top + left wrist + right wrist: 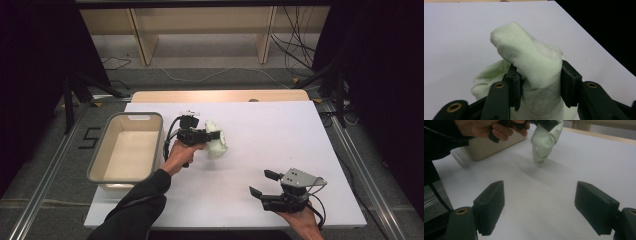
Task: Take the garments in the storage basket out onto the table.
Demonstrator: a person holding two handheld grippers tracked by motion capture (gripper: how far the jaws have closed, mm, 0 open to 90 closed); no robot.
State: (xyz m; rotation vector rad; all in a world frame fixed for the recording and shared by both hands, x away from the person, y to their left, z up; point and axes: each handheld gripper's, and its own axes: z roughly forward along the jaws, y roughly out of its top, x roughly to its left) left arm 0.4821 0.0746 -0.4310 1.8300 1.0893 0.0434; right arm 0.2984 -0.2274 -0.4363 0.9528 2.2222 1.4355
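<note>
A pale green cloth [216,141] hangs bunched from my left gripper [214,135], just right of the tub. In the left gripper view the two black jaws pinch the cloth [534,65] between them, and its folds rise above and sag below the left gripper [540,85]. The right gripper view shows the same cloth [545,141] dangling with its lowest tip touching or just above the white table top. My right gripper [262,182] rests low near the table's front right, open, with nothing between its fingers [491,205].
A beige rectangular tub [112,157] sits at the left of the white table [280,130]; nothing lies in it. A wooden strip [220,95] runs along the table's far edge. Metal rails, stands and cables flank the table on the floor.
</note>
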